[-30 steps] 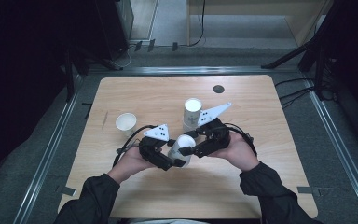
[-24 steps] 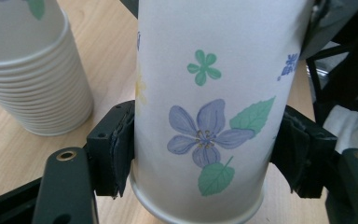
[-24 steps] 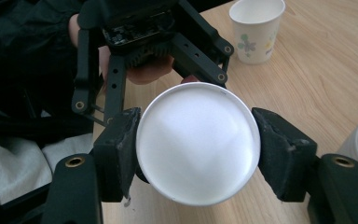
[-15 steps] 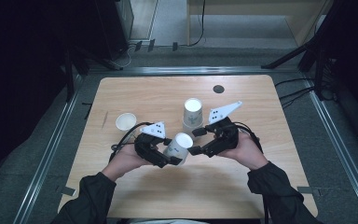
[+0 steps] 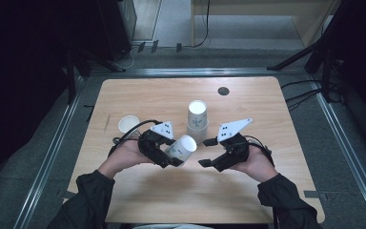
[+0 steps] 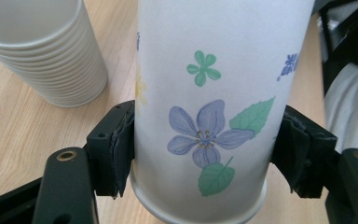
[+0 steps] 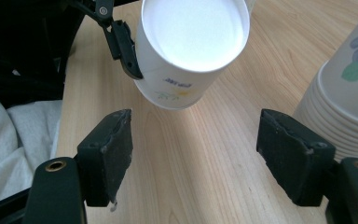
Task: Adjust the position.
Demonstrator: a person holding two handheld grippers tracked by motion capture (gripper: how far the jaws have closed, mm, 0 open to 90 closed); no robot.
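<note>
My left gripper (image 5: 175, 155) is shut on a white paper cup (image 5: 181, 148) printed with flowers, held on its side above the table with its base toward the right hand. In the left gripper view both jaws press the cup (image 6: 205, 107) at its rim end. The right gripper (image 5: 208, 152) is open, a short way right of the cup, with nothing between its jaws. From the right gripper view the cup's white base (image 7: 195, 32) faces me above the open jaws. A stack of upside-down cups (image 5: 197, 120) stands just behind both grippers.
A single cup (image 5: 128, 124) stands upright on the table's left part. A small dark round disc (image 5: 223, 90) lies near the far edge. The wooden table (image 5: 276, 124) has bare room at right and in front. Dark floor and metal rails surround it.
The right gripper has let go of the cup and drawn away to the right, now open. The left gripper keeps the cup, tilted on its side.
</note>
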